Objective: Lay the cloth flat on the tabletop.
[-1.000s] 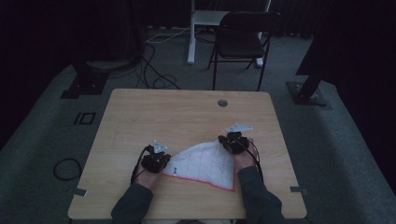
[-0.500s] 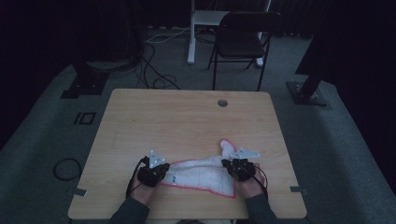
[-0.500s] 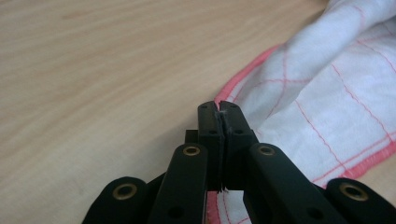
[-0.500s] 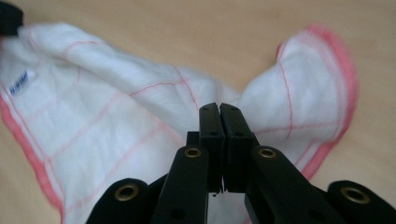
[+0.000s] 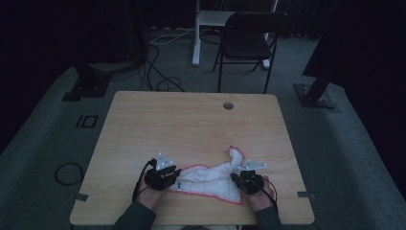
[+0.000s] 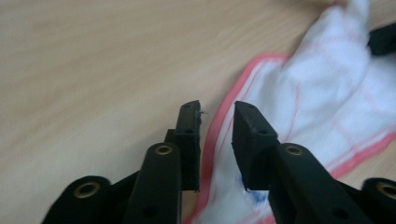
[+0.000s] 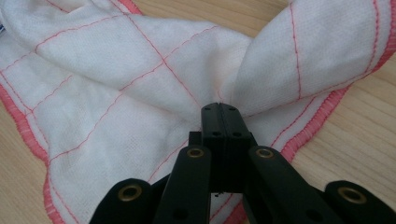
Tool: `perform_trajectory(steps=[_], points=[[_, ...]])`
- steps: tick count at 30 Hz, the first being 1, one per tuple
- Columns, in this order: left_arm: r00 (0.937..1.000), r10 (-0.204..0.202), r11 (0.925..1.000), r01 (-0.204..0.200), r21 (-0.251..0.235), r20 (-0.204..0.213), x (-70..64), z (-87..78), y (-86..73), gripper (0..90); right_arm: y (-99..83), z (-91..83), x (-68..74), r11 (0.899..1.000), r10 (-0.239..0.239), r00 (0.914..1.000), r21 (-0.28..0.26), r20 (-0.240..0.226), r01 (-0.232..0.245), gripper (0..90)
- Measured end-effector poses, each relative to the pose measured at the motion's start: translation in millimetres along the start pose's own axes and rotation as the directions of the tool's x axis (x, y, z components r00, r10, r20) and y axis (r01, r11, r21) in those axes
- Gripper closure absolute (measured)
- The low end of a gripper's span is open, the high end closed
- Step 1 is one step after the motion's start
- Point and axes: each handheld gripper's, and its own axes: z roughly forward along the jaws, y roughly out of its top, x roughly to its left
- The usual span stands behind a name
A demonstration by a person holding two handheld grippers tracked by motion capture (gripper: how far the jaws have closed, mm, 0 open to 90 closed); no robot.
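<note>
High view: the cloth [image 5: 209,178] lies crumpled near the table's [image 5: 191,120] front edge, between both grippers. The left gripper [image 6: 217,122] stands parted over the cloth's red hem — gripping nothing. The right gripper [image 7: 219,114] is clenched on a bunched fold of cloth.

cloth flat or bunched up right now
Bunched: the cloth lies rumpled on the table, one corner twisted up beside the right gripper.

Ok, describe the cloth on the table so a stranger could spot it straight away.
On the wooden table, look at the near edge, between the two hand-held grippers. The cloth lies rumpled there: white, with thin red grid lines and a pink-red stitched border, one corner peaking upward.
</note>
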Motion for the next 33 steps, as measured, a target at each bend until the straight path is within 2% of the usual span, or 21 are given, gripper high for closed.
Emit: perform_trajectory(steps=[4, 7, 12, 14, 16, 21, 25, 28, 30, 33], points=[[0.9991, 0.031, 0.9995, -0.031, 0.001, 0.028, -5.4, 14.2, 20.7, 66.8, -0.5, 0.1, -0.4, 1.000, 0.001, 1.0000, -0.002, -0.003, -0.001, 90.0], [0.9964, 0.035, 0.9993, -0.036, 0.011, 0.078, -6.2, 29.6, 32.4, 65.7, -1.1, 0.3, -0.9, 1.000, 0.008, 0.9999, -0.006, -0.007, -0.008, 90.0], [0.9892, 0.062, 0.9958, -0.071, 0.058, 0.133, -6.4, 53.2, 45.2, 64.0, -1.7, 0.4, -1.3, 1.000, 0.014, 0.9999, -0.010, -0.007, -0.014, 90.0], [0.9882, 0.065, 0.9947, -0.076, 0.070, 0.138, -6.5, 56.0, 46.4, 62.4, -1.8, 0.4, -1.5, 1.000, 0.012, 0.9999, -0.010, -0.008, -0.012, 90.0], [0.9873, 0.076, 0.9902, -0.091, 0.106, 0.139, -6.7, 66.3, 49.4, 61.9, -1.9, 0.5, -1.6, 1.000, 0.013, 0.9999, -0.011, -0.009, -0.013, 90.0], [0.9847, 0.075, 0.9860, -0.096, 0.136, 0.158, -9.1, 79.0, 49.5, 60.8, -2.1, 0.9, -1.6, 1.000, 0.012, 0.9999, -0.015, -0.008, -0.012, 90.0], [0.9772, 0.119, 0.9736, -0.150, 0.172, 0.176, -15.4, 85.6, 48.7, 58.7, -2.2, 0.9, -1.5, 1.000, 0.009, 0.9999, -0.016, -0.007, -0.009, 90.0], [0.9756, 0.122, 0.9690, -0.157, 0.191, 0.183, -17.2, 87.5, 48.2, 59.3, -2.4, 0.9, -1.4, 1.000, 0.009, 0.9999, -0.017, -0.007, -0.009, 90.0], [0.9742, 0.122, 0.9654, -0.161, 0.205, 0.190, -17.9, 87.3, 47.7, 62.6, -2.4, 0.9, -1.2, 1.000, 0.008, 0.9999, -0.017, -0.006, -0.008, 90.0], [0.9729, 0.140, 0.9574, -0.181, 0.225, 0.184, -20.0, 87.1, 46.2, 75.7, -2.3, 0.9, -1.2, 1.000, 0.007, 1.0000, -0.017, -0.005, -0.007, 90.0]])
